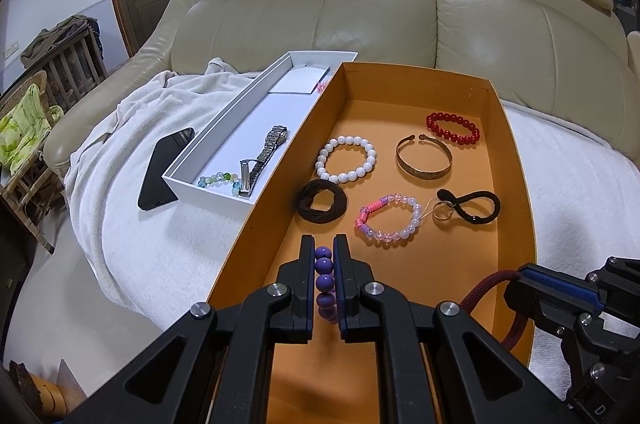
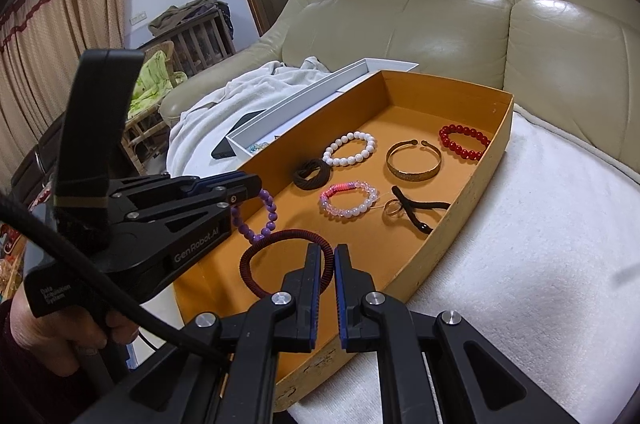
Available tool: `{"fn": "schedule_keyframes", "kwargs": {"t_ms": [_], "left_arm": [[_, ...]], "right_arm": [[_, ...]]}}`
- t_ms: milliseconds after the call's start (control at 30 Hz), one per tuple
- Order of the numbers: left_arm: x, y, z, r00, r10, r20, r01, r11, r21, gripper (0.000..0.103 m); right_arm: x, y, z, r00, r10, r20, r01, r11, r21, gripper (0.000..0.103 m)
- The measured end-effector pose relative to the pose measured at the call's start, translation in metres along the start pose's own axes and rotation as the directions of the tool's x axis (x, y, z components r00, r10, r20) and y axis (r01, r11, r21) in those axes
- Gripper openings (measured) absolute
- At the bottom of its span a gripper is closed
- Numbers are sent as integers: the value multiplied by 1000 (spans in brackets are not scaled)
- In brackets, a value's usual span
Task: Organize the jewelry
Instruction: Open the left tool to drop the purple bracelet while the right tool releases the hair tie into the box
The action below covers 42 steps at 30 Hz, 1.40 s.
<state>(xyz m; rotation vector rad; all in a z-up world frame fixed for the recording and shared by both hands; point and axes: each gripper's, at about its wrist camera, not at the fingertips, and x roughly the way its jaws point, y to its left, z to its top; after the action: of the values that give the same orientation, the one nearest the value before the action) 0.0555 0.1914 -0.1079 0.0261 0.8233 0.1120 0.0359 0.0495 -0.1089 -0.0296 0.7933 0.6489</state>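
Note:
My left gripper is shut on a purple bead bracelet above the near end of the orange box; it also shows in the right wrist view. My right gripper is shut on a dark red cord hair tie over the box's near end. In the box lie a white bead bracelet, a gold bangle, a red bead bracelet, a pink bead bracelet, a brown hair tie, a black hair tie and a small ring.
A white box beside the orange one holds a metal watch and a green-blue bead bracelet. A black phone lies on the white towel. The beige sofa back rises behind.

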Motion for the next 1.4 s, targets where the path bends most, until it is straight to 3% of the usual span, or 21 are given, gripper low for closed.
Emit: {"fn": "schedule_keyframes", "kwargs": {"t_ms": [433, 800, 1067, 1300, 1400], "left_arm": [[8, -1, -2, 999, 4, -39, -3, 1000, 5, 9], [14, 0, -3, 996, 52, -68, -51, 999, 16, 12], [15, 3, -3, 994, 84, -71, -83, 996, 17, 43], [12, 5, -1, 992, 112, -51, -112, 994, 3, 62], [8, 5, 1, 988, 152, -28, -153, 988, -4, 67]], "right_arm": [[5, 6, -2, 1000, -18, -9, 18, 1000, -25, 8], [6, 1, -1, 999, -28, -19, 29, 1000, 12, 9], [5, 1, -1, 999, -31, -24, 31, 999, 14, 13], [2, -3, 1, 999, -35, -10, 35, 999, 34, 15], [0, -6, 1, 999, -34, -14, 35, 998, 49, 26]]}}
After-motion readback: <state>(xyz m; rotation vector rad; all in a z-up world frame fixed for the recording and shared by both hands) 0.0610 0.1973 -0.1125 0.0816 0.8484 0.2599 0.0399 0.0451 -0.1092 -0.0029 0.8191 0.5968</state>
